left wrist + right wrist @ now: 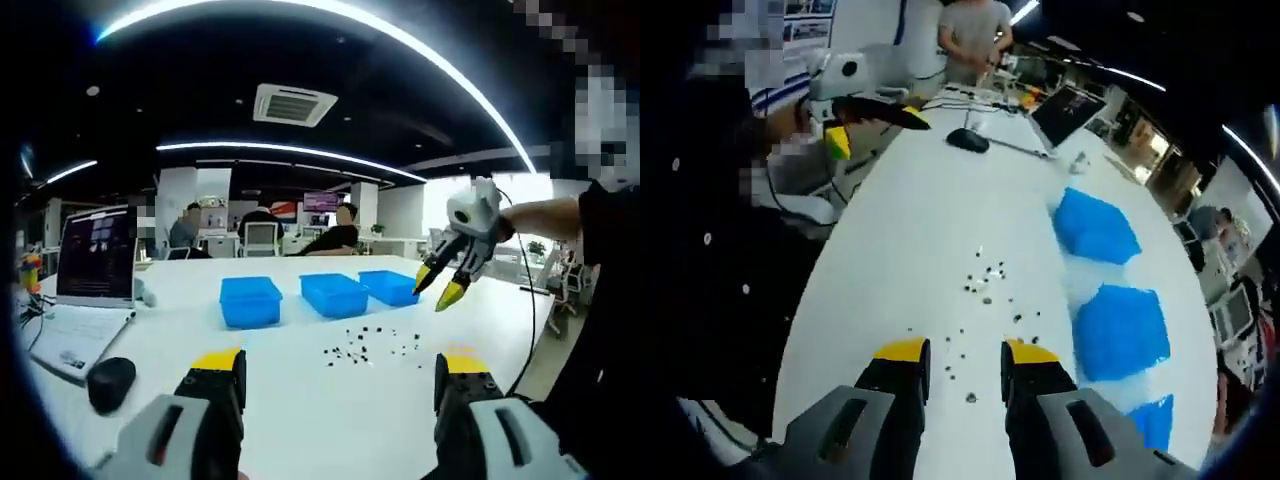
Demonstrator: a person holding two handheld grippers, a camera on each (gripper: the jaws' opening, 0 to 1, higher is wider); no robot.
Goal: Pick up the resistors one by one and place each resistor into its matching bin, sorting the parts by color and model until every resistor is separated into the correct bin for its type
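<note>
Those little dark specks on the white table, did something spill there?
The resistors lie scattered loose on the table, in front of three blue bins. It looks like a spill; nothing else stands out.

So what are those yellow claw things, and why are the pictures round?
A person holds a grabbing tool in each hand, and each tool carries a fish-eye camera, which makes round pictures. The left gripper looks across a white table; the right gripper looks along it from the other side. Both are open, holding nothing. On the table lie small dark resistors, three blue bins, a laptop and a mouse.
</note>
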